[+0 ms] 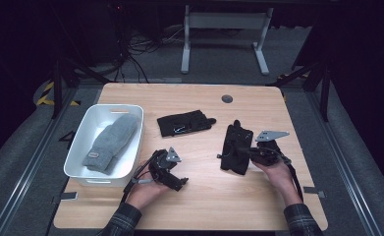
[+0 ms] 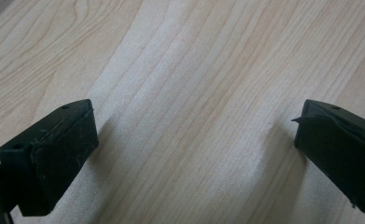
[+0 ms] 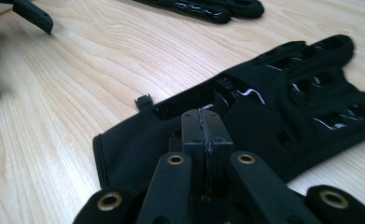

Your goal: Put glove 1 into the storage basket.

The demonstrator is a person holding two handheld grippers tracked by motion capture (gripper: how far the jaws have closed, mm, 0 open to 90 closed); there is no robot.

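Note:
A black glove (image 1: 235,146) lies right of the table's middle, fingers pointing away from me. My right gripper (image 1: 251,153) reaches it from the right. In the right gripper view the jaws (image 3: 203,123) stand pressed together over the cuff end of this glove (image 3: 283,93), pinching its fabric. A second black glove (image 1: 184,123) lies flat near the table's centre, its fingers (image 3: 208,9) seen at the far edge. My left gripper (image 1: 175,169) rests low near the front left, and its jaws (image 2: 194,135) stand wide apart over bare wood with nothing between them.
A white bin (image 1: 84,142) at the left holds a grey knitted mitten (image 1: 110,142). The wooden table (image 1: 214,201) has a round grommet (image 1: 227,99) near its far edge. A jaw of the left gripper (image 3: 33,14) shows far off in the right gripper view.

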